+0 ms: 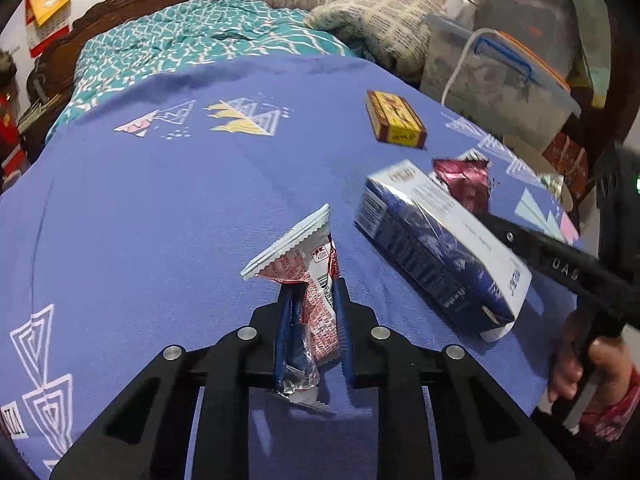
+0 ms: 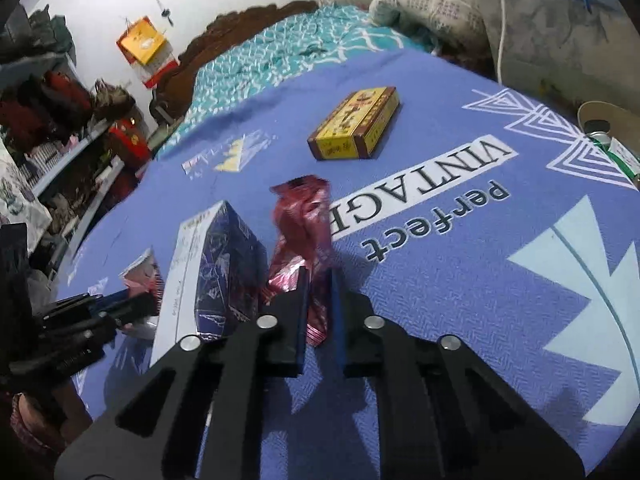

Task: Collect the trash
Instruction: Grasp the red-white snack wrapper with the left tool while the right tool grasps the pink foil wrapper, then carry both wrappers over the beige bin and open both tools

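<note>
Between the left jaws: a red-and-white wrapper [image 1: 304,276] stood clamped, its crimped white end sticking up past the blue pads, its crumpled foil tail hanging back toward the camera.
Left gripper [image 1: 314,284]: jaws drawn in tight on that wrapper, pointing down at the bed.
Between the right jaws: a dark pink foil wrapper [image 2: 304,236] was pinched, rising twisted above the tips.
Right gripper [image 2: 320,276]: jaws nearly together, closed on the pink wrapper; in the left wrist view its black body reached in from the right edge, with the person's hand [image 1: 588,364] on the handle.
Just beside both wrappers: a blue-and-white carton [image 1: 436,252] lay on its side between the two grippers, touching the sheet; whether it touched either wrapper could not be told.
Farther up the bed: a yellow-and-brown box [image 2: 354,124] lay flat, well apart from the carton and the grippers.
Surface: a purple bedsheet [image 1: 160,220] with triangle prints and the words "perfect VINTAGE" carried all the trash.
Beyond the sheet: a teal patterned quilt [image 1: 168,44] was bunched against a dark carved headboard [image 1: 120,0].
Right of the bed: clear plastic storage bins [image 1: 500,84] with a blue handle were stacked close to the edge.
</note>
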